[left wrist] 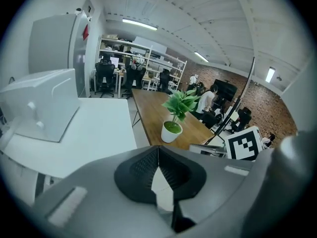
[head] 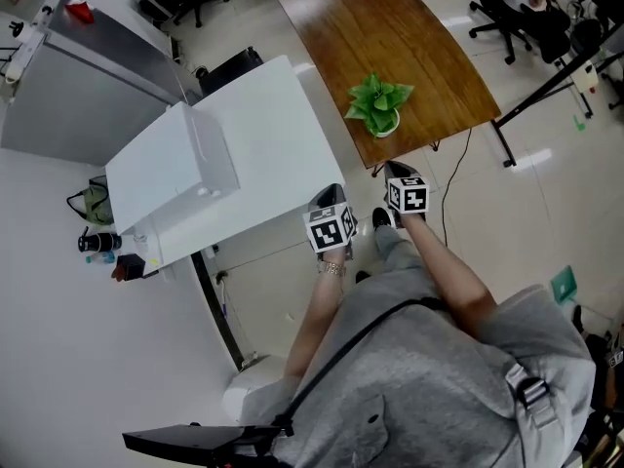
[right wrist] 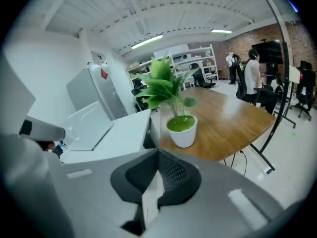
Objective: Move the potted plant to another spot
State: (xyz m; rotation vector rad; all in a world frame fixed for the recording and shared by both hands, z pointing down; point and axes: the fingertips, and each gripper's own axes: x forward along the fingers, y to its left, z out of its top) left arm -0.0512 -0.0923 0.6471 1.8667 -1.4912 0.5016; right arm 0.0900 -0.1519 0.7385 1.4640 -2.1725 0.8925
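Observation:
The potted plant (head: 378,105), green leaves in a small white pot, stands near the front edge of the wooden table (head: 390,37). Both grippers hang in the air short of that edge, apart from the plant. My left gripper (head: 331,195) is over the corner of the white table, and its jaws are shut with nothing between them (left wrist: 158,150). The plant (left wrist: 176,118) shows ahead of it, slightly right. My right gripper (head: 395,170) is closer to the pot and is also shut and empty (right wrist: 158,155), with the plant (right wrist: 178,118) straight ahead.
A white table (head: 263,154) adjoins the wooden one on the left and carries a white box (head: 171,178). A grey cabinet (head: 78,86) stands behind it. Black stand legs (head: 546,91) and office chairs (head: 507,8) are at the right, and a cable (head: 450,178) hangs by the table edge.

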